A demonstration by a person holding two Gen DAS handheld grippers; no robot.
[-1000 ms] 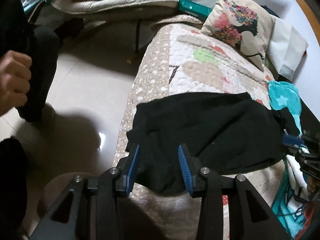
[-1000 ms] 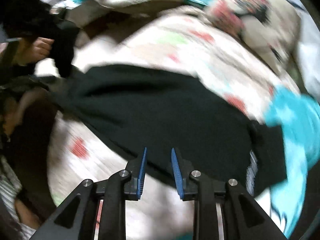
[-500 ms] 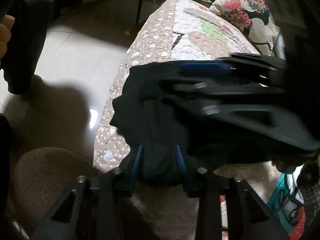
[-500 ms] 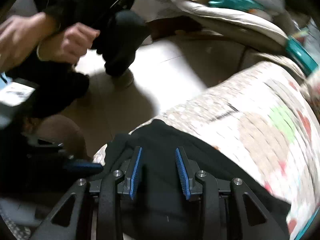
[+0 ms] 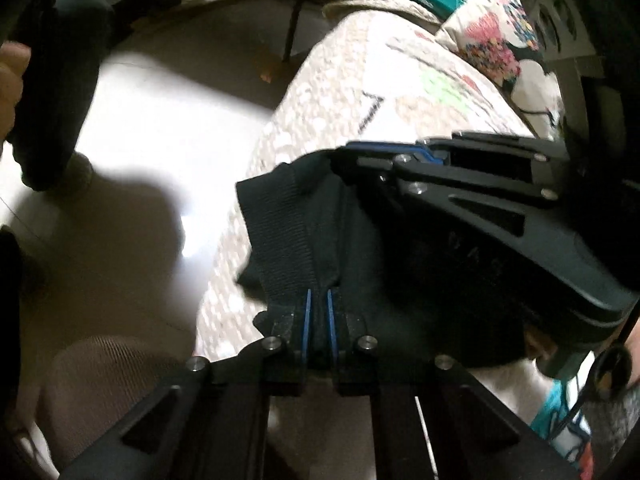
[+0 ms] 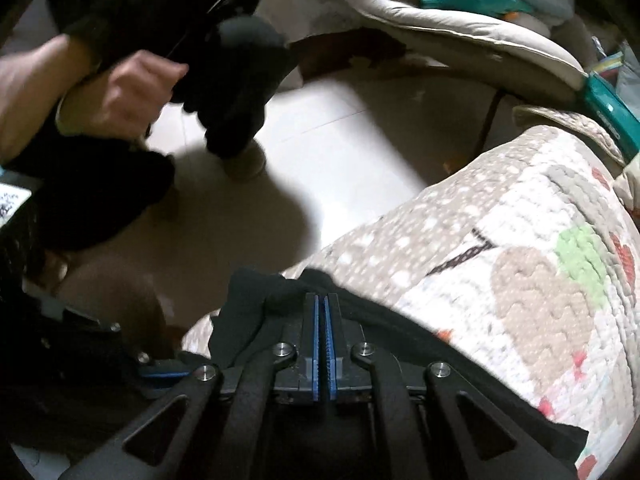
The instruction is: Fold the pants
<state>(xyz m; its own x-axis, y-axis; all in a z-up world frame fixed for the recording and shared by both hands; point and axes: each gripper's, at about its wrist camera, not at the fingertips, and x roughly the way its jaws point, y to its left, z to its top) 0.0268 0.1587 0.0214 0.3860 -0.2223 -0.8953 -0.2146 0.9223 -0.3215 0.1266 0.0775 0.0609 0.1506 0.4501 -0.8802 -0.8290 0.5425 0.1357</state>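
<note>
The black pants (image 5: 304, 236) are lying at the edge of the quilted bed (image 5: 360, 80), partly overhanging the floor (image 6: 340, 132). The left tool (image 5: 317, 312) is pinching the ribbed waistband between nearly closed fingers, and the right tool (image 6: 321, 320) is clamping the far corner. If either thin bite is slipping during the lift, the hem is likely sliding off toward the floor, spoiling the fold.
</note>
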